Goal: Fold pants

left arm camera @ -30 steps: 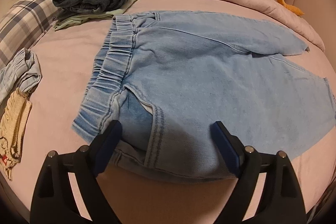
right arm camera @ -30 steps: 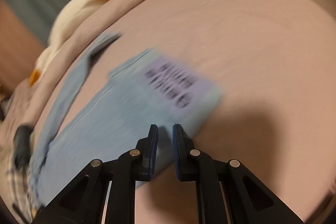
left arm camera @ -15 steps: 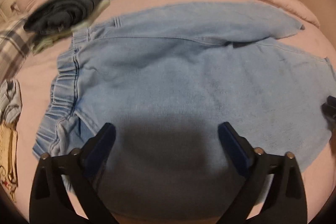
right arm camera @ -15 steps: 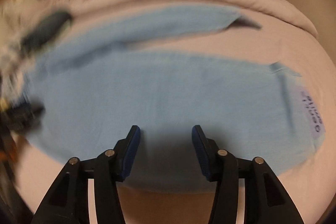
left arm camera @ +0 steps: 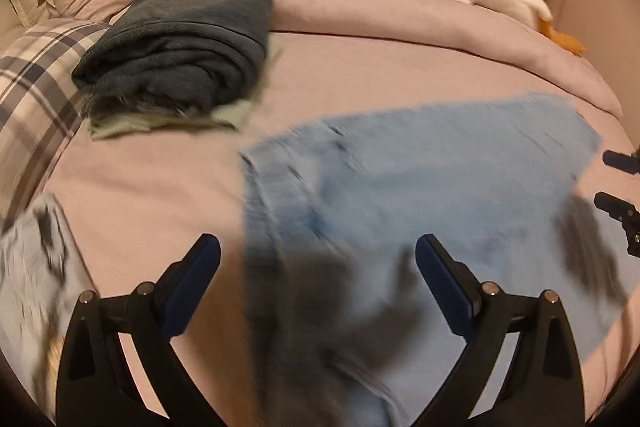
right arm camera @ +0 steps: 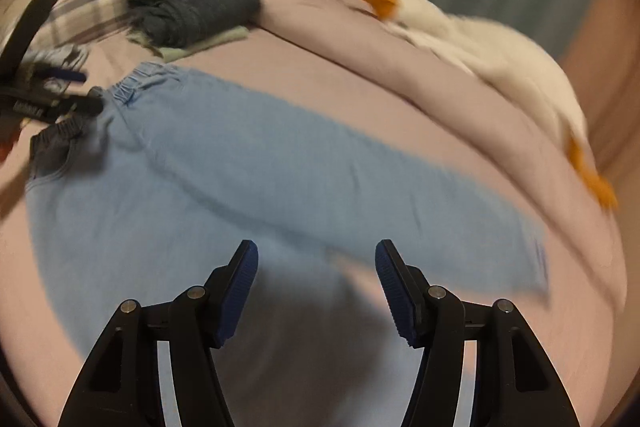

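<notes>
Over pink bed (left arm camera: pixel 360 67): light-blue pants (left arm camera: pixel 440 163) lie flat; left gripper (left arm camera: pixel 318 255) jaws spread wide, right gripper (right arm camera: pixel 316 263) jaws just opening, both empty.

Pants (left arm camera: pixel 440 163): soft matt denim; sheet (left arm camera: pixel 160 187): smooth cloth.

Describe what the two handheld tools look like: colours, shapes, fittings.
Both tools match. The left tool and the right tool each have two black, angular fingers with triangular cut-outs near the base and small silver pins at the joints. Each finger ends in a dark blue pad; the right tool's pads look finely ribbed. No cables, sleeves or hands show.
</notes>
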The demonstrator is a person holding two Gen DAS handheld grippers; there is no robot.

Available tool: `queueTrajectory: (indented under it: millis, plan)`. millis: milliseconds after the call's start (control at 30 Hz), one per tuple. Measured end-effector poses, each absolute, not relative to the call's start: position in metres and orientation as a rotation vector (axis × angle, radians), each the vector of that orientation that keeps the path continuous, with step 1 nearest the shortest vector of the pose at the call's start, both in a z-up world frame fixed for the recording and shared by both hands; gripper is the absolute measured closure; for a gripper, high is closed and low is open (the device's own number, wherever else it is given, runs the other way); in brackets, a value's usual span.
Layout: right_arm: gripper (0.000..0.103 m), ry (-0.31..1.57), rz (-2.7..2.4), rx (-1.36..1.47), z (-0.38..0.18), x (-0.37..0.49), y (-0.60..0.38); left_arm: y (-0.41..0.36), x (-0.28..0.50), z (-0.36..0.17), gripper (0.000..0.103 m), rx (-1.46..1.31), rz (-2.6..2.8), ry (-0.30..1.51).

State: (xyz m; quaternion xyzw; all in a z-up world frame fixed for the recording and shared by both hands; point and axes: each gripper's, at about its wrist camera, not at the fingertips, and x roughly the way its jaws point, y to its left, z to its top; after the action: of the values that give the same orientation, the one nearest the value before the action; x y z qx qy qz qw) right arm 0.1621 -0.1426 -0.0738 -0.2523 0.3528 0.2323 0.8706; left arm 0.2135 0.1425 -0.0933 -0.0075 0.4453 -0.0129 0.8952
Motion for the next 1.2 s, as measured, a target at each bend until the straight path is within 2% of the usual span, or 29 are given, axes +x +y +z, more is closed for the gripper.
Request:
queueTrajectory:
  millis: [267,467,533,600,633,667,733,767,800,933,1000,1067,1200]
  plan:
    - [0.042,0.804,0.58,-0.574,-0.073,0.293,-0.1,0.19,0.288,-0.117,0.006,-0.096,-0.153,1.045]
    - [0.042,0.965,0.664,-0.605,-0.1,0.363,-0.083,0.195,0.305,-0.132,0.019,-0.091,-0.272,1.101]
    - [0.042,1.038,0.693,-0.625,-0.115,0.374,-0.079,0.197,0.309,-0.132,0.038,-0.077,-0.288,1.094]
    - [0.043,1.07,0.721,-0.583,-0.118,0.378,-0.08,0.196,0.312,-0.132,0.048,-0.08,-0.328,1.095]
    - [0.059,1.066,0.733,-0.573,-0.116,0.375,-0.079,0.193,0.31,-0.131,0.05,-0.057,-0.334,1.092]
    - [0.081,1.055,0.748,-0.573,-0.115,0.371,-0.077,0.188,0.308,-0.13,0.056,-0.029,-0.349,1.088]
    - [0.091,0.98,0.754,-0.656,-0.112,0.349,-0.065,0.188,0.306,-0.124,0.066,-0.02,-0.352,1.077]
    - [0.093,0.957,0.737,-0.699,-0.113,0.341,-0.061,0.188,0.306,-0.122,0.07,-0.019,-0.355,1.069]
    - [0.094,0.937,0.716,-0.724,-0.111,0.334,-0.058,0.19,0.306,-0.117,0.078,-0.012,-0.347,1.05]
    - [0.097,0.875,0.641,-0.676,-0.099,0.338,-0.054,0.196,0.315,-0.125,0.078,-0.048,-0.296,1.051]
    - [0.097,0.934,0.615,-0.699,-0.114,0.341,-0.047,0.193,0.318,-0.135,0.078,-0.045,-0.28,1.082]
    - [0.096,0.918,0.583,-0.779,-0.123,0.334,-0.035,0.196,0.322,-0.133,0.076,-0.093,-0.273,1.095]
    - [0.096,0.918,0.569,-0.762,-0.115,0.334,-0.035,0.197,0.316,-0.127,0.076,-0.098,-0.254,1.059]
